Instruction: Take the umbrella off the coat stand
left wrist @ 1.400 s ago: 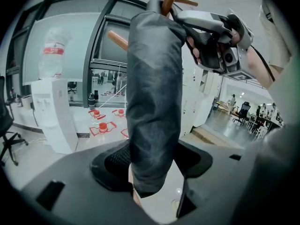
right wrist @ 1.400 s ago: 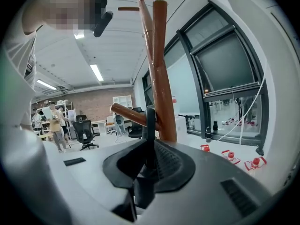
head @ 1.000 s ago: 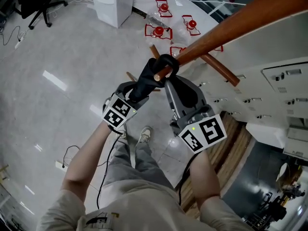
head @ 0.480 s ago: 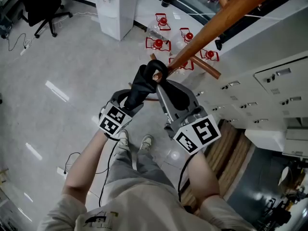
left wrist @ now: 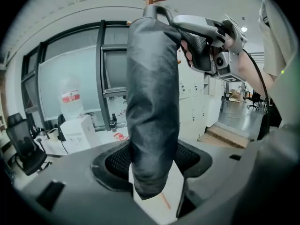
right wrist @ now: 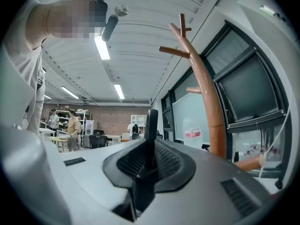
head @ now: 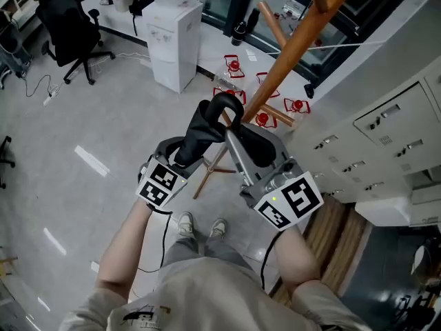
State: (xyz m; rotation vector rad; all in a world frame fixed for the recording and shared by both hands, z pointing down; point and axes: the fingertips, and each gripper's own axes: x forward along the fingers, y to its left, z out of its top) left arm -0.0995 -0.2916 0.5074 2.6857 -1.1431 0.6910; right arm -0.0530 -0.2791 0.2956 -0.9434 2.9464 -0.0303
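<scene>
The folded black umbrella (head: 196,133) stands upright between my two grippers, next to the wooden coat stand (head: 296,40). My left gripper (head: 185,150) is shut on its fabric body (left wrist: 152,107), which fills the gap between the jaws. My right gripper (head: 231,126) is shut on the thin black handle loop (right wrist: 151,125) at the umbrella's top. In the left gripper view the right gripper (left wrist: 187,25) reaches in from the upper right onto that loop. The stand's trunk (right wrist: 208,102) rises apart to the right in the right gripper view. The loop looks free of the pegs.
A white water dispenser (head: 176,40) stands behind the stand, with several red-capped water bottles (head: 234,67) on the floor. A black office chair (head: 69,33) is at far left. White lockers (head: 386,129) line the right side. People stand far off (right wrist: 72,125).
Both grippers have risen together with the umbrella. The handle loop, hooked over a peg's tip a second ago, has lifted off it. The head view now shows more of the room.
</scene>
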